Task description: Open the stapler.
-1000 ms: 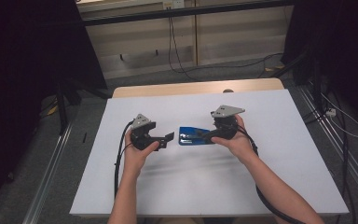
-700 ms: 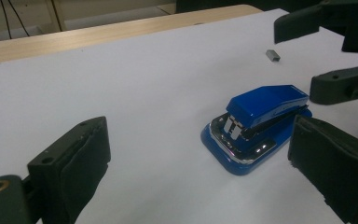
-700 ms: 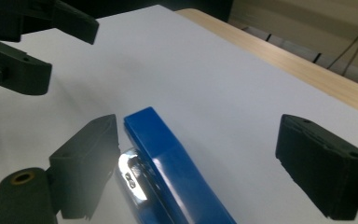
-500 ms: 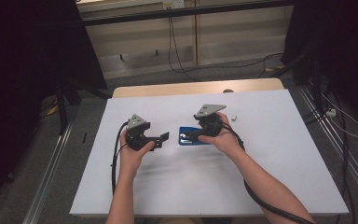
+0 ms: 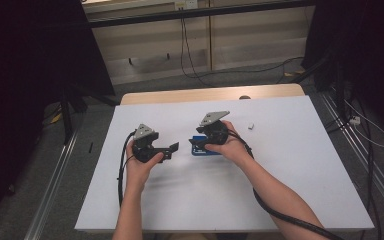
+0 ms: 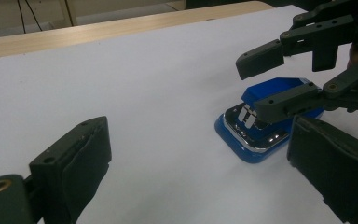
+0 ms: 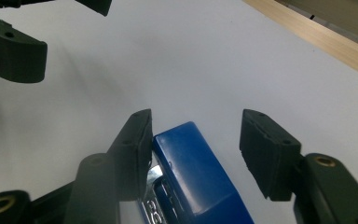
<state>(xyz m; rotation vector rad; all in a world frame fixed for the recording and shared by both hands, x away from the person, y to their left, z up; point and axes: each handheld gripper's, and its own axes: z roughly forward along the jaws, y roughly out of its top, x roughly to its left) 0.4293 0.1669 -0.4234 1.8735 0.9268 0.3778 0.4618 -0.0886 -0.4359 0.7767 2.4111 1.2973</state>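
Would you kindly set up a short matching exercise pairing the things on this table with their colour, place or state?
Things:
1. stapler
2. left gripper
3. right gripper
4. small white piece

Descriptions:
A. jaws wide apart over bare table, nothing between them
B. blue, with shiny metal showing
C. lies alone on the table, beyond the right hand
D. jaws have just been closing either side of the blue top, one pad at it, the other still off

Pairs: 1-B, 2-A, 3-D, 4-C
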